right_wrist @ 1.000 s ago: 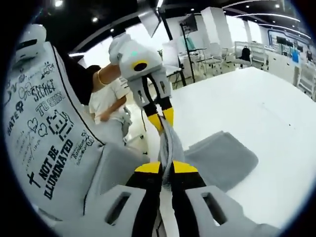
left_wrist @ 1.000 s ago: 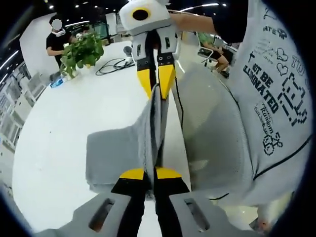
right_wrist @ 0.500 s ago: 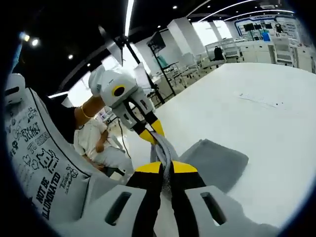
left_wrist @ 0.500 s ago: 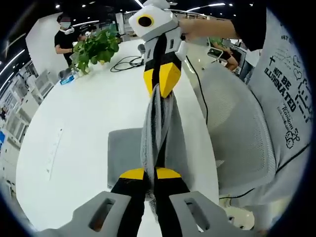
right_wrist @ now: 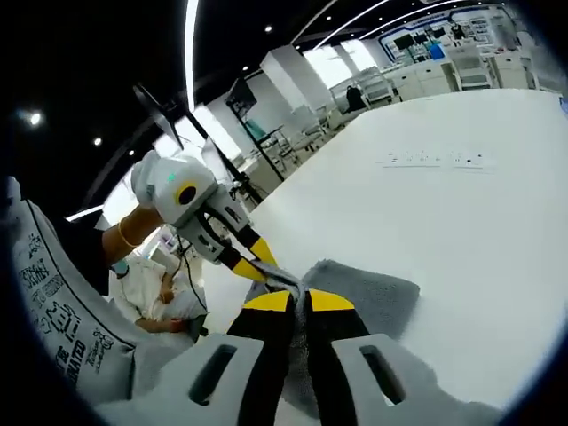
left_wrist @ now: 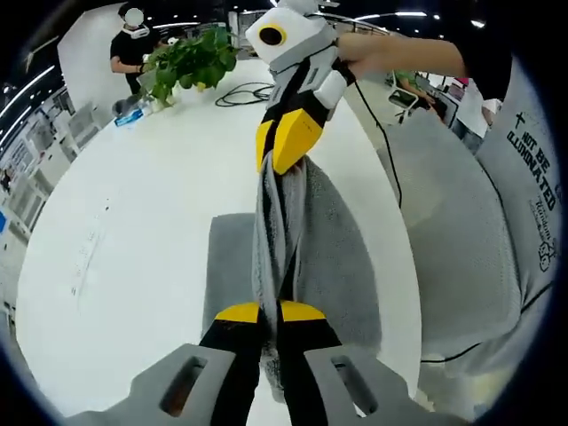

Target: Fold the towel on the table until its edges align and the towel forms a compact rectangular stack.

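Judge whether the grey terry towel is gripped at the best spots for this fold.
Probably yes. The grey terry towel is pinched along its raised edge, the left gripper at one end and the right gripper at the other, each coming in from the end. That edge hangs bunched between them, the rest trailing onto the white table.

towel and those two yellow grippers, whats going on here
A person is folding a grey towel on a white table with a handheld gripper in each hand. The left gripper and the right gripper are each shut on the towel's edge, holding it stretched between them above the table. The rest lies on the tabletop.
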